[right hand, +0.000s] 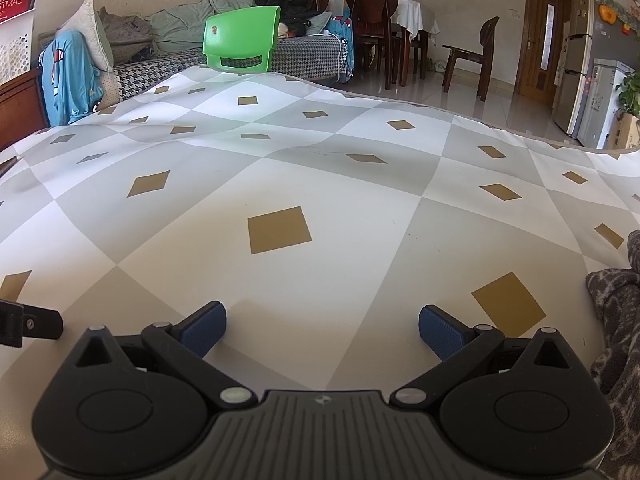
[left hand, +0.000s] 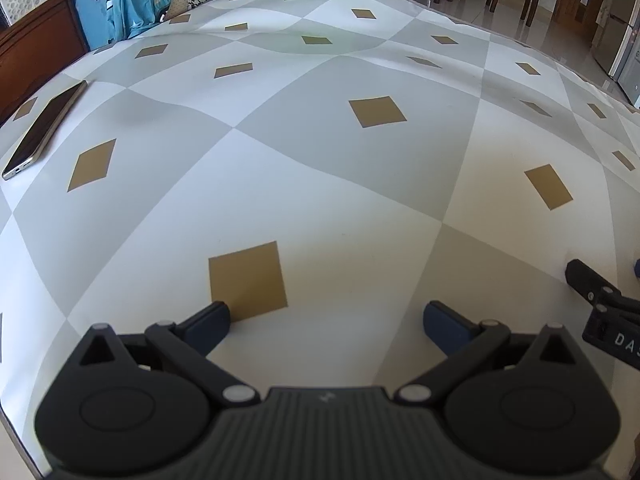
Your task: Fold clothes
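A grey patterned garment (right hand: 618,328) lies bunched at the right edge of the right wrist view, just right of my right gripper (right hand: 322,330). That gripper is open, low over the table, with nothing between its blue pads (right hand: 442,334). My left gripper (left hand: 326,326) is open too, hovering over the diamond-patterned tablecloth (left hand: 320,184) with empty fingers. In the left wrist view the right gripper's black finger (left hand: 588,282) shows at the right edge. In the right wrist view the left gripper's finger (right hand: 28,324) shows at the left edge. No garment shows in the left wrist view.
A phone (left hand: 44,128) lies near the table's left edge. A green plastic chair (right hand: 240,38) stands at the far edge. Behind it a sofa (right hand: 308,56) holds piled clothes, with a blue garment (right hand: 68,76) hanging at the left. Dark wooden chairs (right hand: 468,54) stand on the tiled floor.
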Demonstrator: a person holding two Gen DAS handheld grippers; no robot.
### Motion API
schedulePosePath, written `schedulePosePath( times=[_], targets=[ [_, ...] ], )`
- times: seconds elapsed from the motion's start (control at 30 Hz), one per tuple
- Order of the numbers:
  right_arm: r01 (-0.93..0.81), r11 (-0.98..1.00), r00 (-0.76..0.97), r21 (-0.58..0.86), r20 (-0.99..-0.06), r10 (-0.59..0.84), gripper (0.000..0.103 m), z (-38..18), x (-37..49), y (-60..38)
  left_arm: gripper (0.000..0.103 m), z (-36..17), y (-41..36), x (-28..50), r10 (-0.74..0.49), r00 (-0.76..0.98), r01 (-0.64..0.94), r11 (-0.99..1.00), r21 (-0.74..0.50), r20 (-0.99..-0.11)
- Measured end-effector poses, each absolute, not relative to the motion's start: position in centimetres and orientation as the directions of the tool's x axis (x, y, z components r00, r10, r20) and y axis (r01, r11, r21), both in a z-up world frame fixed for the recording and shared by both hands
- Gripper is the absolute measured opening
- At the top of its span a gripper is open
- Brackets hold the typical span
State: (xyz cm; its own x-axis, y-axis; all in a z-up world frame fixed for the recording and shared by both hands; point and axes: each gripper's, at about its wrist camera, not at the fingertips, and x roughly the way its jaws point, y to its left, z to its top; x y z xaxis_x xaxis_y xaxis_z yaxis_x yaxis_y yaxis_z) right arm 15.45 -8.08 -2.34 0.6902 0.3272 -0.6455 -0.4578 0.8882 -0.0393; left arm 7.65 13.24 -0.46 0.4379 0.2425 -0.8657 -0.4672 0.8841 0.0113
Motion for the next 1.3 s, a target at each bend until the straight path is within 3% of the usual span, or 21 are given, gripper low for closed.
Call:
schedulePosePath(
  times=[1.3],
  targets=[
    [-0.458, 0.888, 0.690, -0.039, -0.645, 0.327, 0.102, -2.3, 15.4, -8.1, 0.103, -0.2, 12.2, 6.7, 0.233, 0.403, -0.474, 0.880, 0.016, -0.885]
  ],
)
